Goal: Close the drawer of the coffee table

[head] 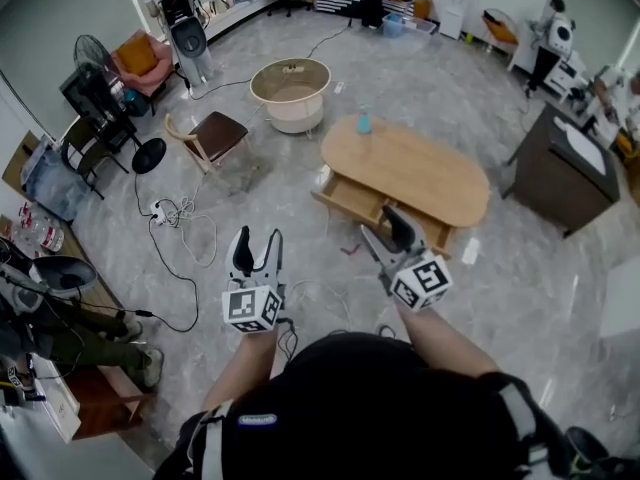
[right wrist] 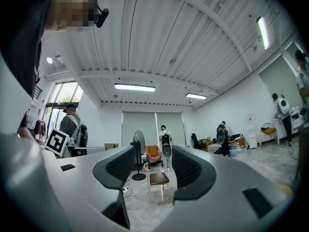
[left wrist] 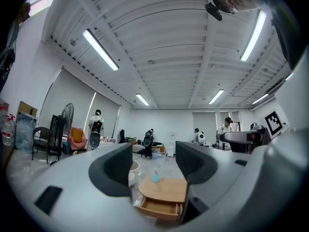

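Head view: pulled-out drawer (head: pixel 350 200) ahead of left gripper (head: pixel 258 239) and right gripper (head: pixel 379 221), both parted, empty.

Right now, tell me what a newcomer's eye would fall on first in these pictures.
The oval wooden coffee table stands mid-floor with its drawer pulled open on the side facing the person. A small teal bottle stands on the table's top. In the foreground of the head view, the left claw and the right claw hover with their marker cubes, both open and empty.
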The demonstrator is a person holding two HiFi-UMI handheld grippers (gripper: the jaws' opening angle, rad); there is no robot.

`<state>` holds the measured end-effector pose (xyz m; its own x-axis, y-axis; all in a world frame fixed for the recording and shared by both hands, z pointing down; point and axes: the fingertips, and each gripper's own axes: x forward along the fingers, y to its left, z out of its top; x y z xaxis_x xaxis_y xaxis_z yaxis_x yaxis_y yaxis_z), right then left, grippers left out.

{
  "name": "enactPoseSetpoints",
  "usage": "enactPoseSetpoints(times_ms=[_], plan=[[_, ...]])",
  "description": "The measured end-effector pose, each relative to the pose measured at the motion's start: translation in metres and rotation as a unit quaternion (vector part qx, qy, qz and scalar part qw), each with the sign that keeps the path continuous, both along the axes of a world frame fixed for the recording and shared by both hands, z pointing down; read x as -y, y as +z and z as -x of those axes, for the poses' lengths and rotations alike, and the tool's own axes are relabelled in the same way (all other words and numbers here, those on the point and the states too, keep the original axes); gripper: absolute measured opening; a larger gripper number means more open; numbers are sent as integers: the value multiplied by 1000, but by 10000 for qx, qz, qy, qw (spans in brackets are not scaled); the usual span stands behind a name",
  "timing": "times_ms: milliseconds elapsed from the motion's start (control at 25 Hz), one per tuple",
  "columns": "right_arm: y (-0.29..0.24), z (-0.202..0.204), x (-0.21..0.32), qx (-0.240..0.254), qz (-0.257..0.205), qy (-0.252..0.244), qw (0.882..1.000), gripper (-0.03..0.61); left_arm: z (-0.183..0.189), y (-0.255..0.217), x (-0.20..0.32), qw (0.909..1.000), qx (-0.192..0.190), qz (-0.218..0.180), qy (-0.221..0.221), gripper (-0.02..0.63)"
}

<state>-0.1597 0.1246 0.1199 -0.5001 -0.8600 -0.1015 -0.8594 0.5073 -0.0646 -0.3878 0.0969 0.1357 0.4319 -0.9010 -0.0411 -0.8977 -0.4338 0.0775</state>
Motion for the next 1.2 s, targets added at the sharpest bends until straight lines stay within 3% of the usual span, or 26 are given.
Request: enactPoseSetpoints(times_ms=[520, 1200], plan=[[13, -38, -36, 2, 35, 1022, 9948, 216, -46, 6, 4, 9946, -12, -187, 1022, 261], [33, -79, -113, 135, 396, 2446, 9687, 216, -112, 17, -17, 9656, 78, -115, 2598, 261]])
